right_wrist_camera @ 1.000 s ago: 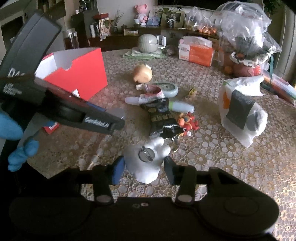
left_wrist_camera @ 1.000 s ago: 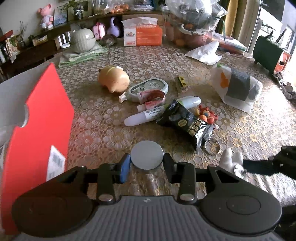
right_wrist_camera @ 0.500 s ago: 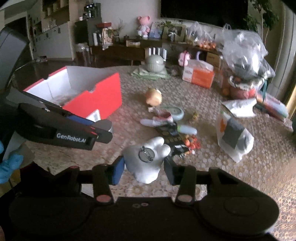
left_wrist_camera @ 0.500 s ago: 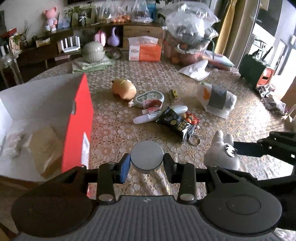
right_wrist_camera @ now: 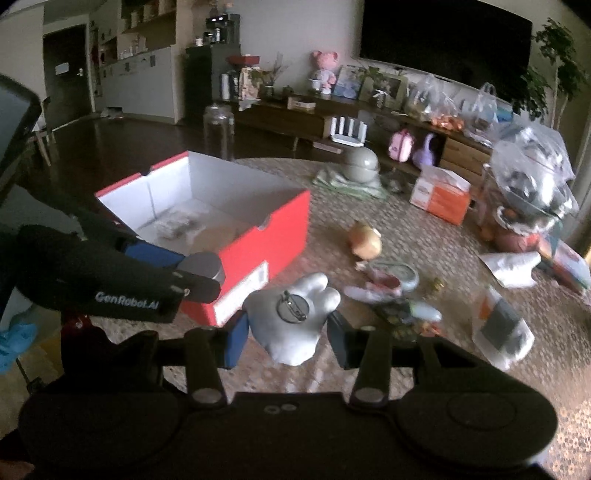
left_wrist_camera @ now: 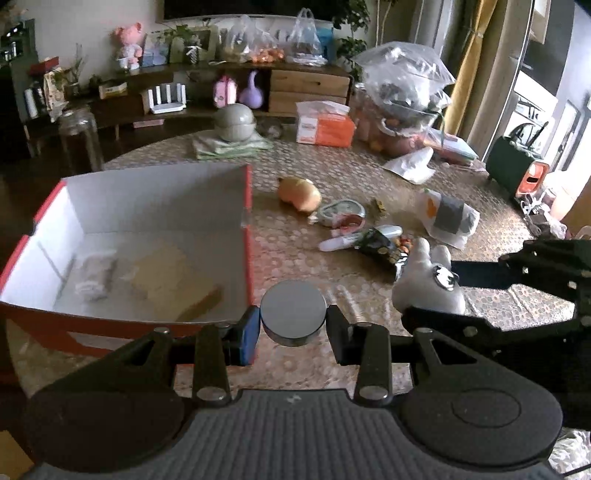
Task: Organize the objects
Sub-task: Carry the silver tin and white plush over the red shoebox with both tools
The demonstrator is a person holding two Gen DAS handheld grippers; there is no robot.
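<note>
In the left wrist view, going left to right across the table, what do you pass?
Red box → grey disc in the left gripper → black snack packet → white plush in the right gripper.

A low dark wooden sideboard [right_wrist_camera: 325, 110] runs along the pale back wall [left_wrist_camera: 92, 18], with a large black television screen [right_wrist_camera: 443, 33] mounted above it. Dark glossy floor [right_wrist_camera: 122, 140] stretches toward white cabinets [right_wrist_camera: 136, 81] and a doorway [right_wrist_camera: 66, 70]. A mustard curtain [left_wrist_camera: 469, 74] hangs by bright windows [left_wrist_camera: 532, 85].
</note>
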